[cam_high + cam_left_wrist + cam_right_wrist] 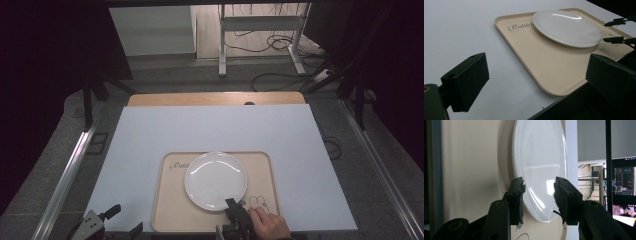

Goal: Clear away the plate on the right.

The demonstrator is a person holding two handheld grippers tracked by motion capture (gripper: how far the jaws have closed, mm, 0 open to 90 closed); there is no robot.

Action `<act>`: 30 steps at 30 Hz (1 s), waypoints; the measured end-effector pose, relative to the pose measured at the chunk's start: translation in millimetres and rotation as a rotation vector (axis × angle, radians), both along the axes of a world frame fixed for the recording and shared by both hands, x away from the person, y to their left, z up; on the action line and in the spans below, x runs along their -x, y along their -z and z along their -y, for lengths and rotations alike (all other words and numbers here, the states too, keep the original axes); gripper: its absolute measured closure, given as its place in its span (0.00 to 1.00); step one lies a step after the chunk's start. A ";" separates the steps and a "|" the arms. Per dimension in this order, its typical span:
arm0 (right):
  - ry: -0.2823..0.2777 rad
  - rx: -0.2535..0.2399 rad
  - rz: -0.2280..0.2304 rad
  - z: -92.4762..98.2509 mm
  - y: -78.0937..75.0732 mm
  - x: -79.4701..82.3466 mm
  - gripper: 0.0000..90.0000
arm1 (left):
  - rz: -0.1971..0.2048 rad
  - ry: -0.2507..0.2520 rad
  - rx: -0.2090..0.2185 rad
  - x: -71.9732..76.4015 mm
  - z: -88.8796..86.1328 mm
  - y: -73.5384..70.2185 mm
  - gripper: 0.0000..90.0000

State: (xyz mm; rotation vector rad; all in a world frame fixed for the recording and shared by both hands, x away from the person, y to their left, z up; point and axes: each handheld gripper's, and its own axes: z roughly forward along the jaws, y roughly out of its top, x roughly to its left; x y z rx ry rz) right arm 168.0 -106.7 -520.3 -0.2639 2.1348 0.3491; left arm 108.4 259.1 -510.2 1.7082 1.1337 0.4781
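A white plate [215,180] is seen on the beige tray [170,210] at lower centre. The right gripper [537,192] is turned sideways, its parted jaws straddling the plate's rim, presumably for an edge grasp. The left gripper [534,80] is held spread and empty at the lower left.

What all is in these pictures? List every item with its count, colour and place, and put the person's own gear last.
plate: one, white, on the tray, slightly toward its far side.
tray: one, beige with dark lettering and a small line drawing, on the near middle of the white board.
white board: one, covering most of the table.
table: one, wooden, its far edge showing beyond the board.
metal frame: one, pale, on the floor behind the table, cables around it.
left gripper: one, black, open, at the near left edge of the board.
right gripper: one, black, open, jaws astride the plate's near rim.
hand: one, holding the right gripper.
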 end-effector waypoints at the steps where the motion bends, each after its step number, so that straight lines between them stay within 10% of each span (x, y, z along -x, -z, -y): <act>1: 0.006 -0.005 -0.002 0.7 -0.6 -0.4 0.64 | 0.000 0.000 0.000 0.0 0.0 0.0 0.05; 30: 0.107 -0.140 -0.093 21.8 -13.2 -15.1 0.48 | 0.002 -0.001 0.003 0.2 0.0 -0.1 0.05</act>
